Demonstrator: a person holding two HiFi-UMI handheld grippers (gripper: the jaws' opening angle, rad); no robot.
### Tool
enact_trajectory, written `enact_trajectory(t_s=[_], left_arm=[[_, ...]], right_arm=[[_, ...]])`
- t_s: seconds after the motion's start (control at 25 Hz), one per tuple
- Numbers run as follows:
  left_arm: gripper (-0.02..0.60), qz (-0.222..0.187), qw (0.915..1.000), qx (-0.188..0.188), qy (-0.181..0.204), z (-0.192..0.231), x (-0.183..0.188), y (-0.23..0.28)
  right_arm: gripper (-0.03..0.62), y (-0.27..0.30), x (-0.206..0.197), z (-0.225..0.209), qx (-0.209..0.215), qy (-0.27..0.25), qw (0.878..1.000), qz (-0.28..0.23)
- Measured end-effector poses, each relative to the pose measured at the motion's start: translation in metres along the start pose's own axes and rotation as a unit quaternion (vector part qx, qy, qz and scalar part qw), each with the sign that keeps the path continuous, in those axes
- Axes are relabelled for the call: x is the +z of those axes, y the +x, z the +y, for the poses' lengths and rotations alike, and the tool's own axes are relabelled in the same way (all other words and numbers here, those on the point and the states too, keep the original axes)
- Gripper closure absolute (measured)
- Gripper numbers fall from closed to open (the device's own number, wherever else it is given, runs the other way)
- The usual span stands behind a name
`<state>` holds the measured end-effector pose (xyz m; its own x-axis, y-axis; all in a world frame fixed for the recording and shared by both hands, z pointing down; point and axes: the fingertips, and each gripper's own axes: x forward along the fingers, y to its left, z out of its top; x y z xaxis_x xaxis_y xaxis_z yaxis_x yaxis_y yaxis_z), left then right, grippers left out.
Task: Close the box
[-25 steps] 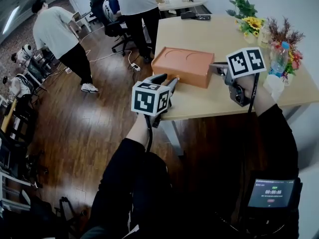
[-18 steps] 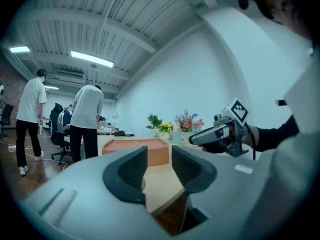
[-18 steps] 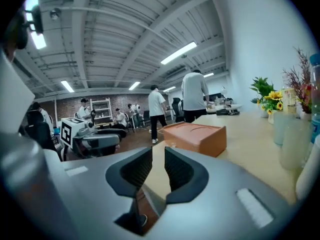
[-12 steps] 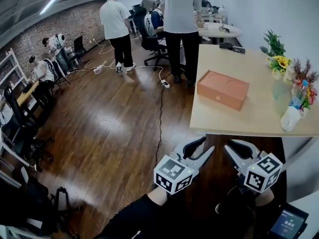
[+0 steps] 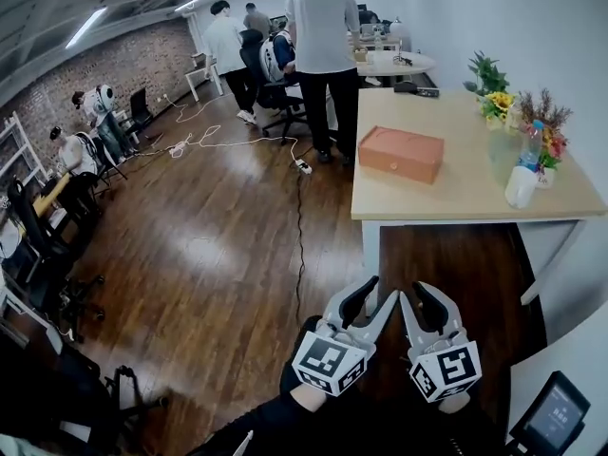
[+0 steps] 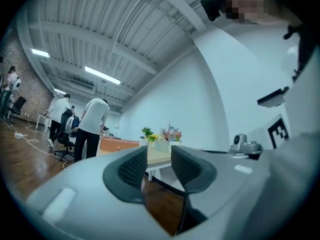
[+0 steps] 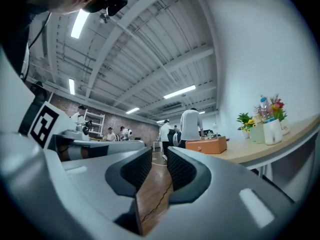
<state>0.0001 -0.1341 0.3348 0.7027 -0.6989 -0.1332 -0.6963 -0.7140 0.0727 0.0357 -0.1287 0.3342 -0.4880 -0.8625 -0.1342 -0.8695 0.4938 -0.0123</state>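
Shows closed box [image 5: 400,153] near table [image 5: 456,198] left edge; left gripper [image 5: 372,298], right gripper [image 5: 425,298] well off it, jaws spread, empty.

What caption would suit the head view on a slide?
Both open: left hand-held gripper and right hand-held gripper, far from the shut orange box.

My head camera looks steeply down from well back of the light wooden table [image 5: 456,193]. Both gripper views sit low, facing toward it; all three share the orange rectangular box [image 5: 400,153].
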Motion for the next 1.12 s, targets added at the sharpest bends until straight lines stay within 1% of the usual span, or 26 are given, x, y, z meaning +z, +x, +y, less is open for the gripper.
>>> enact_trajectory(t_s=[0.08, 0.12, 0.2, 0.24, 0.28, 0.52, 0.72, 0.8, 0.88, 1.12], left_arm=[[0.456, -0.009, 0.9994, -0.014, 0.030, -0.020, 0.007, -0.012], [0.456, -0.019, 0.9981, -0.018, 0.056, -0.027, 0.012, -0.017], [0.456, -0.036, 0.9929, -0.015, 0.112, -0.033, 0.021, -0.028], [0.456, -0.040, 0.9908, -0.010, 0.129, -0.032, 0.024, -0.032], [0.456, -0.042, 0.9900, -0.004, 0.134, -0.029, 0.025, -0.035], [0.456, -0.042, 0.9944, 0.030, 0.092, 0.014, 0.021, -0.039], [0.456, -0.017, 0.9966, 0.036, 0.072, 0.039, 0.001, -0.037], [0.456, -0.010, 0.9977, 0.035, 0.057, 0.042, -0.008, -0.037], [0.456, -0.004, 0.9982, 0.030, 0.052, 0.038, -0.014, -0.036], [0.472, 0.012, 0.9973, 0.015, 0.070, 0.017, -0.025, -0.031]], right_arm=[[0.505, -0.014, 0.011, -0.002, -0.019, 0.003, 1.000, -0.018], [0.505, -0.020, 0.016, -0.002, -0.026, 0.001, 0.999, -0.026], [0.505, -0.028, 0.026, -0.002, -0.038, -0.009, 0.999, -0.038], [0.504, -0.030, 0.030, -0.002, -0.042, -0.013, 0.998, -0.043], [0.505, -0.031, 0.032, -0.002, -0.045, -0.016, 0.998, -0.047], [0.503, -0.019, 0.032, 0.003, -0.044, -0.037, 0.997, -0.043], [0.503, -0.002, 0.025, 0.007, -0.049, -0.041, 0.997, -0.039], [0.503, 0.000, 0.019, 0.012, -0.048, -0.041, 0.997, -0.035], [0.503, -0.001, 0.013, 0.016, -0.047, -0.040, 0.998, -0.031], [0.505, -0.006, 0.007, 0.021, -0.036, -0.045, 0.998, -0.030]])
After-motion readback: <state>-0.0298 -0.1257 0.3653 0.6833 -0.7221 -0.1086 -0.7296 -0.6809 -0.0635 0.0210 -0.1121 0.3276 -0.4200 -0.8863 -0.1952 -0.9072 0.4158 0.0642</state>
